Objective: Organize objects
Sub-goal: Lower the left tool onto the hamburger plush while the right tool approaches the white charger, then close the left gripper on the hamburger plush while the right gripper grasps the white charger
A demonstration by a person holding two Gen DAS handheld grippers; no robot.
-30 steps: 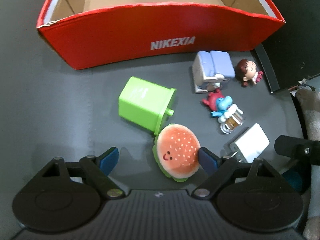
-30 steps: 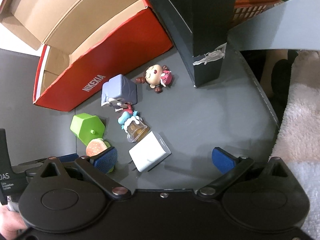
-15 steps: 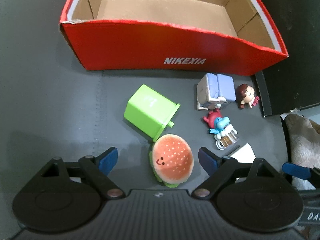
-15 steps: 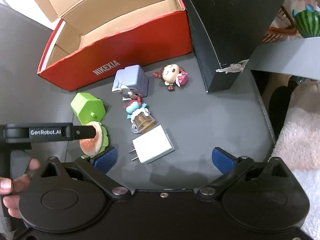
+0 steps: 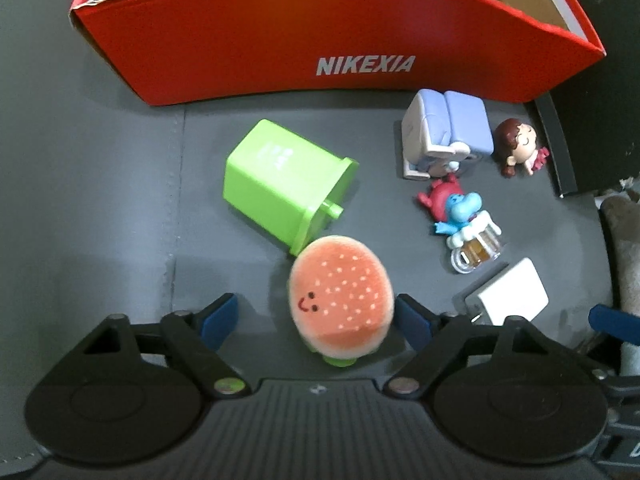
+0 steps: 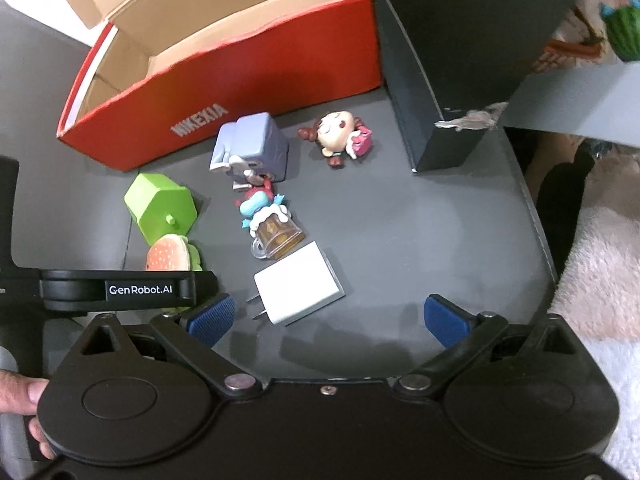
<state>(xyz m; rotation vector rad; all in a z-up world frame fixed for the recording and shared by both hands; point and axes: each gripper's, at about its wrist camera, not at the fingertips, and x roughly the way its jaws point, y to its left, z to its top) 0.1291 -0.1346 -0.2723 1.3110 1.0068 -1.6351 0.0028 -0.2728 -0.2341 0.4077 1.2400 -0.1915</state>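
Note:
A plush burger (image 5: pixel 340 304) with a smiling face lies on the grey table between the fingers of my left gripper (image 5: pixel 316 322). The jaws are closing; the right pad is at the bun's edge and the left pad stands clear of it. In the right wrist view the left gripper's body covers the lower part of the burger (image 6: pixel 168 254). A green toy bin (image 5: pixel 280 184) lies tipped over just beyond it. Behind stands the open red box (image 5: pixel 256 36). My right gripper (image 6: pixel 328 318) is open and holds nothing, just short of a white charger (image 6: pixel 298 282).
A lilac block figure (image 5: pixel 444 132), a doll (image 5: pixel 516 144) and a blue-and-red figure with a beer mug (image 5: pixel 460 208) lie right of the bin. A tall black box (image 6: pixel 432 60) stands at the right; fluffy cloth (image 6: pixel 600 260) lies past the table edge. A hand (image 6: pixel 16 396) shows at the lower left.
My left gripper has come down around the burger, which looks larger, and its fingers have drawn closer together. In the right wrist view the left gripper now crosses in front of the burger.

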